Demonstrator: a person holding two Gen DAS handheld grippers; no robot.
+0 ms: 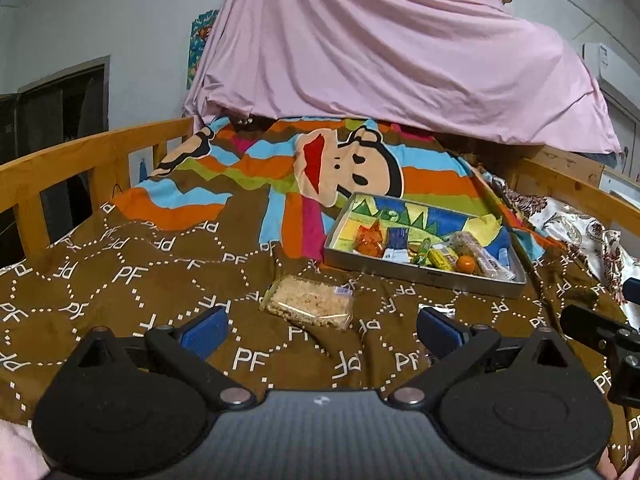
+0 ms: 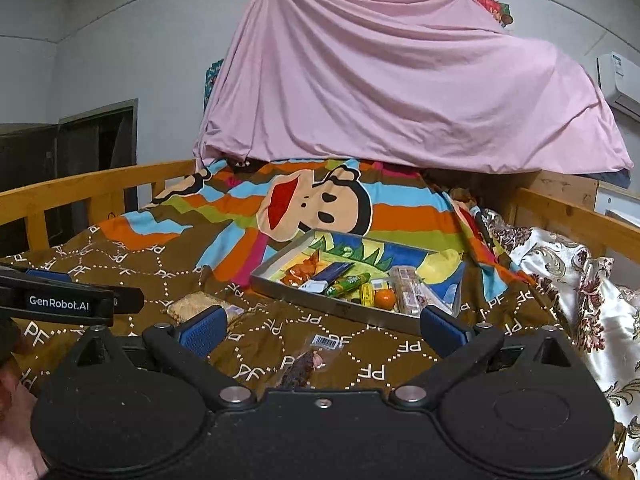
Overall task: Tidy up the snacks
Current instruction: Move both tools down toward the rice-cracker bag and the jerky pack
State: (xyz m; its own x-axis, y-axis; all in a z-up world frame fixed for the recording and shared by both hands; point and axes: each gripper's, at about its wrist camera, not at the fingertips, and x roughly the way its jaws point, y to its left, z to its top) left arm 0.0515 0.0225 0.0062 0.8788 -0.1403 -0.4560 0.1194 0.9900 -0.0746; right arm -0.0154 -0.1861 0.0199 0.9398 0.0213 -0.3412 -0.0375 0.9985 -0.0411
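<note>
A shallow metal tray [image 1: 424, 274] [image 2: 280, 264] lies on the brown bed cover and holds several wrapped snacks and a small orange [image 1: 465, 264] [image 2: 385, 298]. A clear-wrapped rice-crisp bar [image 1: 307, 301] [image 2: 196, 304] rests on the cover in front of the tray. My left gripper [image 1: 320, 330] is open just short of that bar, with nothing between its blue pads. A dark snack in a clear wrapper [image 2: 306, 364] lies on the cover between the open fingers of my right gripper [image 2: 320, 330].
Wooden bed rails [image 1: 88, 156] [image 2: 576, 212] run along both sides. A pink sheet [image 1: 392, 56] hangs over the far end. A floral quilt [image 2: 568, 276] is bunched at the right. The striped cartoon blanket [image 1: 256, 168] lies behind the tray.
</note>
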